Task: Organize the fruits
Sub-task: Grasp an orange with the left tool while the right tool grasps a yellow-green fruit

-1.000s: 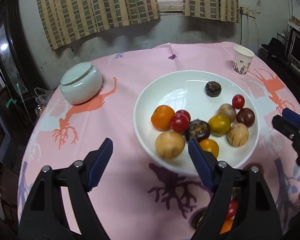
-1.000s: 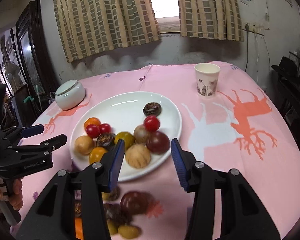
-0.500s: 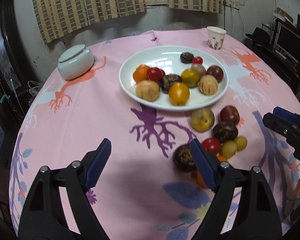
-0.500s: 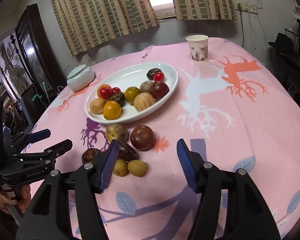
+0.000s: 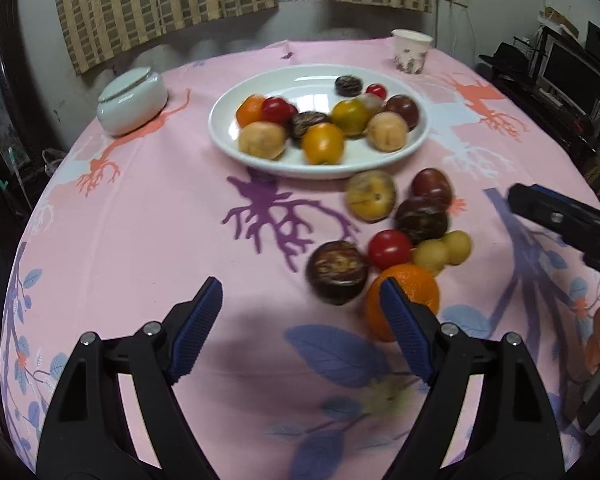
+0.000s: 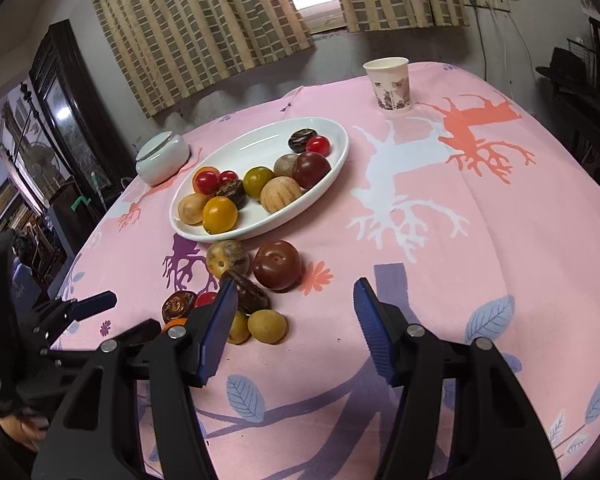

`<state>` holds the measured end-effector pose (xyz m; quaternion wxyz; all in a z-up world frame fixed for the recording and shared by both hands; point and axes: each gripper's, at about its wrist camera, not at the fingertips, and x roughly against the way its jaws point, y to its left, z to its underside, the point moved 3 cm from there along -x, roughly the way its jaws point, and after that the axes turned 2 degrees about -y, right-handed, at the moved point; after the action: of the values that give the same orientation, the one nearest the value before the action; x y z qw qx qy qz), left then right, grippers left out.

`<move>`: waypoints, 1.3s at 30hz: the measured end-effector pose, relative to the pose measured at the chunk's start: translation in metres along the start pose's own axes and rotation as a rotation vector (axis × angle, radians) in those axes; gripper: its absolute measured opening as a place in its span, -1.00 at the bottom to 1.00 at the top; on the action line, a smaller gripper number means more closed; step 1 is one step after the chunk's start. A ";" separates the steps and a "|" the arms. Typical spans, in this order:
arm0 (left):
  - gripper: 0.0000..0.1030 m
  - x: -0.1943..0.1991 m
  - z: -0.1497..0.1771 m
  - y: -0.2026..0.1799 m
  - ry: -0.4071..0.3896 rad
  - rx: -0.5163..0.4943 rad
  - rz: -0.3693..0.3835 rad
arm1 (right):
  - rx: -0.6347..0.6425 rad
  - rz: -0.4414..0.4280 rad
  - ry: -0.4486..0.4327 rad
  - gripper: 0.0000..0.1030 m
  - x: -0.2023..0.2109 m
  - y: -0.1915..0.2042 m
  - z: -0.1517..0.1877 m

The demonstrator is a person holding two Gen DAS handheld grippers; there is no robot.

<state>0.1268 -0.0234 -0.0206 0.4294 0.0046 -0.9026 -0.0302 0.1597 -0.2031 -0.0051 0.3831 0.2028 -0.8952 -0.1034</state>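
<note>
1. Left wrist view: the step in hand looks like the approach to the loose fruit that lies on the pink counter (image 5: 148,216), short of the white plate (image 5: 228,136), which already carries a good share. The left claw (image 5: 300,328) stands wide open and holds nothing — only bare cloth shows between its blue pads. The orange (image 5: 416,284) lies just beside the right-hand pad, partly hidden behind it, with the dark round fruit (image 5: 337,271) a little further ahead. The next move, as I judge it, calls for a shift to that side so a fruit sits squarely between the pads before closing.

2. Right wrist view: the right claw (image 6: 294,330) is about half open and empty, its jaws having just opened a little. The loose cluster lies ahead and to its left pad's side — two small yellow fruits (image 6: 267,326) just beside that pad, the dark red plum (image 6: 277,265) beyond, near the plate rim. The left claw shows at the left edge, near the same cluster, so the two should take turns.
</note>
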 end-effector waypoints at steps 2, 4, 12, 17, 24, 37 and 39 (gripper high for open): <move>0.61 0.003 -0.001 -0.013 -0.001 -0.013 0.041 | 0.001 0.000 -0.009 0.18 0.002 0.000 -0.001; 0.61 0.006 -0.002 -0.026 -0.012 -0.036 0.044 | -0.002 -0.001 -0.014 0.18 0.003 0.000 -0.002; 0.60 -0.008 0.010 -0.053 0.042 -0.070 0.075 | -0.013 0.001 -0.013 0.19 0.004 -0.004 -0.003; 0.26 -0.016 0.014 -0.051 0.061 -0.059 0.100 | -0.007 0.000 -0.013 0.19 0.004 -0.003 -0.003; -0.14 -0.029 0.009 -0.052 0.094 -0.058 0.113 | 0.015 0.006 0.013 0.18 -0.002 -0.001 0.000; -0.16 0.005 0.016 0.000 0.012 -0.006 0.057 | 0.438 0.063 0.135 0.18 -0.021 0.054 0.040; -0.16 0.002 0.016 0.007 0.016 0.022 0.074 | 0.474 0.084 0.142 0.18 -0.024 0.056 0.044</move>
<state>0.1128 -0.0153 -0.0288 0.4374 -0.0239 -0.8990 -0.0042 0.1264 -0.1409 -0.0314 0.3906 0.2562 -0.8731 0.1398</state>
